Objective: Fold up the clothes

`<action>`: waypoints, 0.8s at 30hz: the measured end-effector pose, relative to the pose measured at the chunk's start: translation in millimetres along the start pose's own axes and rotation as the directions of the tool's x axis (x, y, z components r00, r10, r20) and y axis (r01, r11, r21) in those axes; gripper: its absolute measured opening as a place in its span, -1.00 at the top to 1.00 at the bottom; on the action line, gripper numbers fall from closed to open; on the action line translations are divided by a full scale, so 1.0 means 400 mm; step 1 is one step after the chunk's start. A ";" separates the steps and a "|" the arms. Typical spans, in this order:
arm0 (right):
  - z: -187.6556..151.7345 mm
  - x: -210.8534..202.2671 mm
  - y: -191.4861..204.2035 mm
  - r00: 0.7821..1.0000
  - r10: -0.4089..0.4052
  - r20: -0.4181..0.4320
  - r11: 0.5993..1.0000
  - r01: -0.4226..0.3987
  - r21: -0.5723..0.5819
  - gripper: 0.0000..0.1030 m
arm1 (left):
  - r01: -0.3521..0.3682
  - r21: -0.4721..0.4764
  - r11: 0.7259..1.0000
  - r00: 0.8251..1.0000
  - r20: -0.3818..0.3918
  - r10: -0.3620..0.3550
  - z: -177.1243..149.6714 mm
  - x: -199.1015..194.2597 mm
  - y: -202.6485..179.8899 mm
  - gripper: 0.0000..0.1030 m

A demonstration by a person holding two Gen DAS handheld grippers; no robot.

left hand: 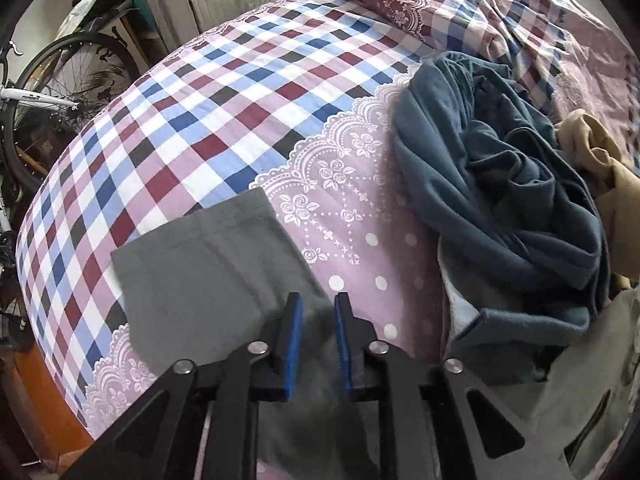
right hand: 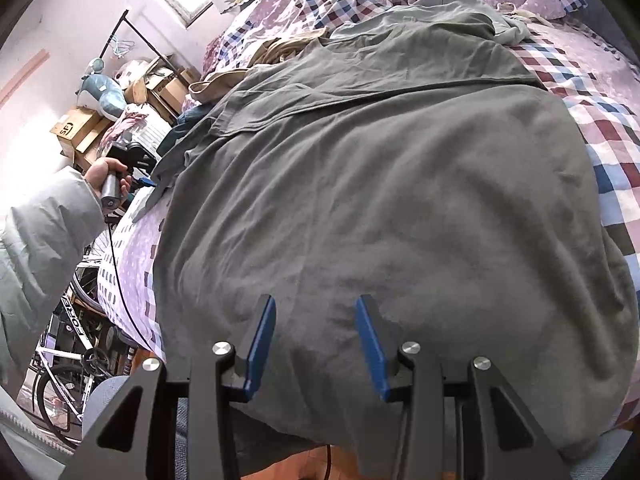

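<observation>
Grey fabric (left hand: pixel 316 344) between the left gripper's (left hand: pixel 318 300) jaws is smeared by blur, so contact with the pads cannot be told. The grey shirt's (right hand: pixel 380 200) near hem runs behind the right gripper (right hand: pixel 316 304). A bicycle (left hand: pixel 44 96) is cut off by the picture's left edge.

Open checked bedspread (left hand: pixel 208 92) beyond the grey sleeve (left hand: pixel 200 268) gives clear passage leftward, while the heaped blue garment (left hand: pixel 500 200) and tan cloth (left hand: pixel 600 168) block the right; the bicycle (left hand: pixel 44 96) crowds the bed's far edge.
</observation>
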State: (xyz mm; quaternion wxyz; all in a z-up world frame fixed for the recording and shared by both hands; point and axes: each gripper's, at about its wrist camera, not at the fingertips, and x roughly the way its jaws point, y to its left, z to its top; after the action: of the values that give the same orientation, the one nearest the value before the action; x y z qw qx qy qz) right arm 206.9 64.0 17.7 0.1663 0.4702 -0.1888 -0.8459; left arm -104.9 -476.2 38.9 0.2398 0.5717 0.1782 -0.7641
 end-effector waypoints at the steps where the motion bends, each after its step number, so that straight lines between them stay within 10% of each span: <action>1: 0.000 -0.001 -0.001 1.000 -0.001 -0.001 1.000 0.001 0.000 0.12 | -0.001 0.001 1.000 1.000 -0.002 0.001 0.001 0.004 -0.004 0.53; 11: 0.004 -0.021 -0.015 1.000 0.025 0.006 0.999 -0.025 0.027 0.12 | -0.093 0.067 0.993 0.996 -0.008 0.094 0.004 0.011 -0.048 0.32; 15: 0.005 -0.030 -0.022 1.000 0.028 0.011 0.999 -0.029 0.039 0.12 | -0.109 0.066 0.992 0.994 0.019 0.108 0.001 -0.006 -0.039 1.00; 20: 0.008 -0.044 -0.028 0.999 0.029 0.026 0.999 -0.030 0.043 0.12 | 0.018 -0.006 1.000 0.993 0.115 -0.017 -0.029 -0.085 0.039 1.00; 24: 0.007 -0.050 -0.029 0.999 0.029 0.033 0.999 -0.030 0.037 0.12 | 0.196 -0.096 0.976 0.943 0.291 -0.161 -0.131 -0.191 0.178 1.00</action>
State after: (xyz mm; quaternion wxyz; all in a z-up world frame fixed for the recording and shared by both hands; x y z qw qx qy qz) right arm 213.5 83.6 28.3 0.1669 0.4565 -0.2141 -0.8473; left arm -5.5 -493.5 97.5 0.2274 0.4226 0.2405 -0.8437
